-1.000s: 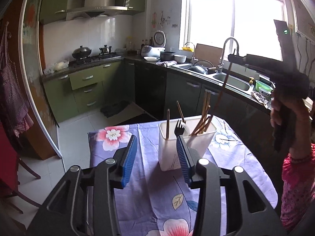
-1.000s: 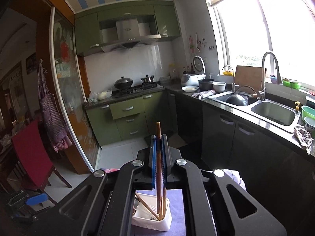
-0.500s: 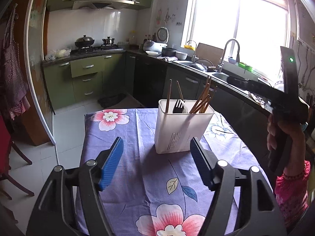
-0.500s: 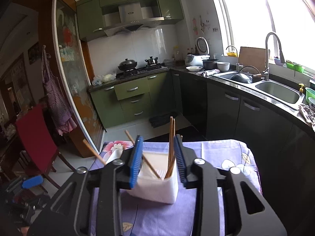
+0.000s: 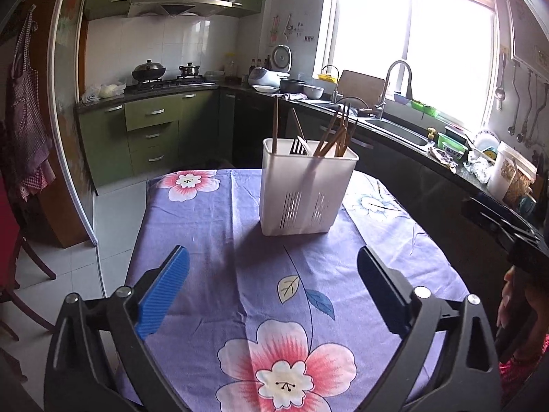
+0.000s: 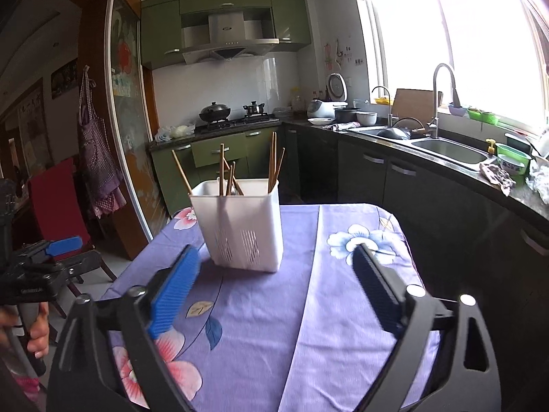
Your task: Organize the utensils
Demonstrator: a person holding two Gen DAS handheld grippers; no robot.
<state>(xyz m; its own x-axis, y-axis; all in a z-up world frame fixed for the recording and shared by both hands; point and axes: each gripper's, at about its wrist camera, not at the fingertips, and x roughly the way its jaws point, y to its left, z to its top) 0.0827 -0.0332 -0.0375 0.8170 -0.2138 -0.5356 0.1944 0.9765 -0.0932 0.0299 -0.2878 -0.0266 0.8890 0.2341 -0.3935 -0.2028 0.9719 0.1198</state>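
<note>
A white plastic utensil holder (image 5: 306, 194) stands upright on the purple flowered tablecloth (image 5: 240, 274). It holds several brown chopsticks (image 5: 334, 134) and a black fork (image 5: 298, 147). It also shows in the right wrist view (image 6: 242, 225) with the chopsticks (image 6: 272, 161) sticking up. My left gripper (image 5: 272, 274) is open and empty, low over the cloth, well short of the holder. My right gripper (image 6: 276, 271) is open and empty, its left pad (image 6: 175, 295) near the holder's base.
The table sits in a kitchen with dark cabinets and a sink (image 6: 449, 149) to the right, a stove (image 5: 164, 82) at the back. A red chair (image 6: 55, 199) stands left of the table. The other hand-held gripper shows at each view's edge (image 5: 507, 226) (image 6: 37, 274).
My right gripper let go of the chopstick into the holder, opened wide and drew back and down. My left gripper opened wider and pulled back from the holder.
</note>
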